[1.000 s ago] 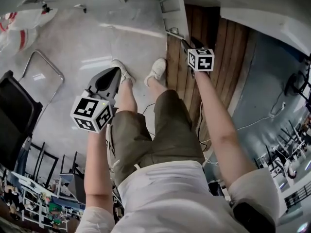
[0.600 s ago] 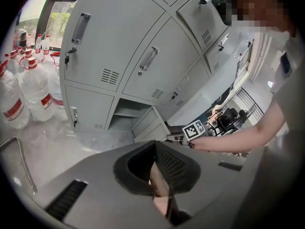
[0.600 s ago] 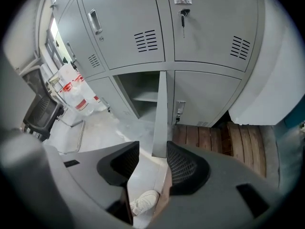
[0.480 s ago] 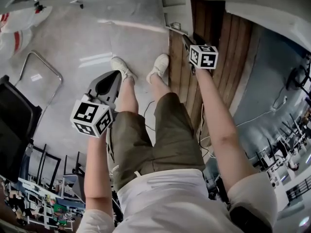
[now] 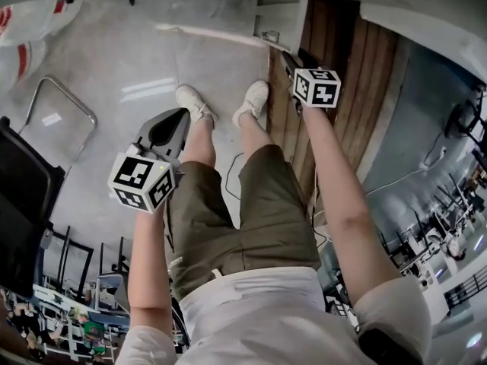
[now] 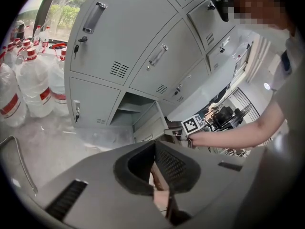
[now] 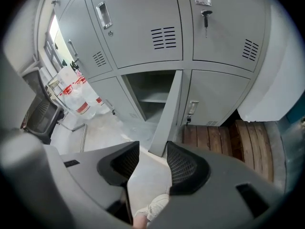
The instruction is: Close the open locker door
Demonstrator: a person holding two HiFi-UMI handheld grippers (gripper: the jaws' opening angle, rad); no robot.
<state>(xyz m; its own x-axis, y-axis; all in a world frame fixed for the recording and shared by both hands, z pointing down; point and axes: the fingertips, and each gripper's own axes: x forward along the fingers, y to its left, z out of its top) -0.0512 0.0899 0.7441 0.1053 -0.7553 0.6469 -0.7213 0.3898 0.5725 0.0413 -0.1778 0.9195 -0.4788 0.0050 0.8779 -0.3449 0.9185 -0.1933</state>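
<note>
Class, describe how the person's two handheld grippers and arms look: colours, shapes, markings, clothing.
The left gripper and right gripper are grey moulded shells with dark mesh-textured pads. Each carries a white cube of black square markers. The person wears short white sleeves.

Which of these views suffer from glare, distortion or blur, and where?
Head view: pale glare streaks on the floor, edges bent by the wide lens. Left gripper view: the window is very bright, the lockers curve. Right gripper view: dark corners, the same bowing, yet the open door is sharp.
</note>
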